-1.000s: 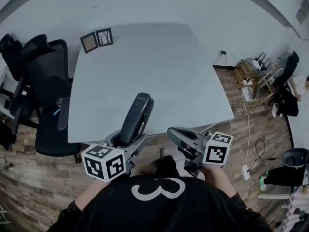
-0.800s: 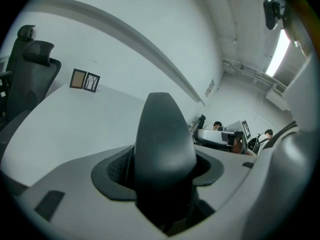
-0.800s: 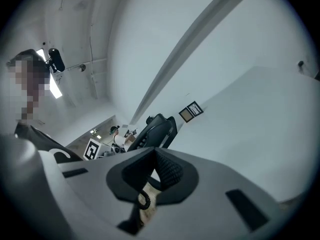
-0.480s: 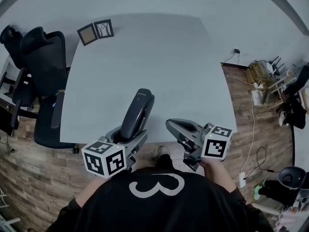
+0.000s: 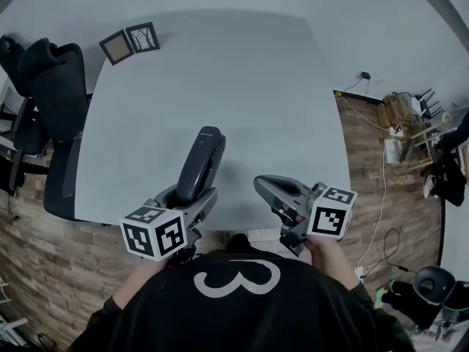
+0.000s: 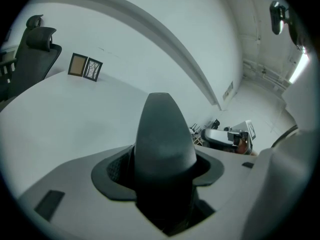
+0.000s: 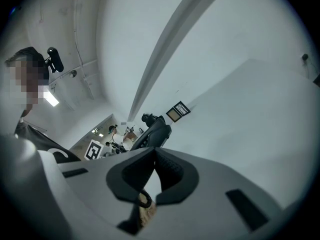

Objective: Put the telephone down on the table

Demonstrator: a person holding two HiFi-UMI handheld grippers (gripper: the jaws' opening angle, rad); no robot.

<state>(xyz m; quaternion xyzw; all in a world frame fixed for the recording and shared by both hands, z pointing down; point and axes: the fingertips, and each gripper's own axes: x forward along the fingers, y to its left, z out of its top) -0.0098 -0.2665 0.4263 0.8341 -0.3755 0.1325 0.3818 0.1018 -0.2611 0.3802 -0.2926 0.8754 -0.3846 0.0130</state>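
Over the table's (image 5: 242, 86) near edge, the telephone (image 5: 198, 166); at its far-left corner, picture frames (image 5: 130, 41); chairs (image 5: 51, 86) left.

Cannot see the lower end of the telephone (image 5: 201, 156) inside the left claw (image 5: 189, 195); cannot make out the frames (image 5: 130, 41) at the far-left corner of the worktop (image 5: 256, 86).

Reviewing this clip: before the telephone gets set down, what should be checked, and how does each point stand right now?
1. Grip: left claw is closed on the telephone handset's lower end: ok.
2. Handset lies over the table, inside its near edge: ok.
3. Landing spot: table bare around the handset; two picture frames stand only at the far corner: ok.
4. Right claw: shut, empty, apart from the handset: ok.
5. Gap between handset and table: cannot tell.
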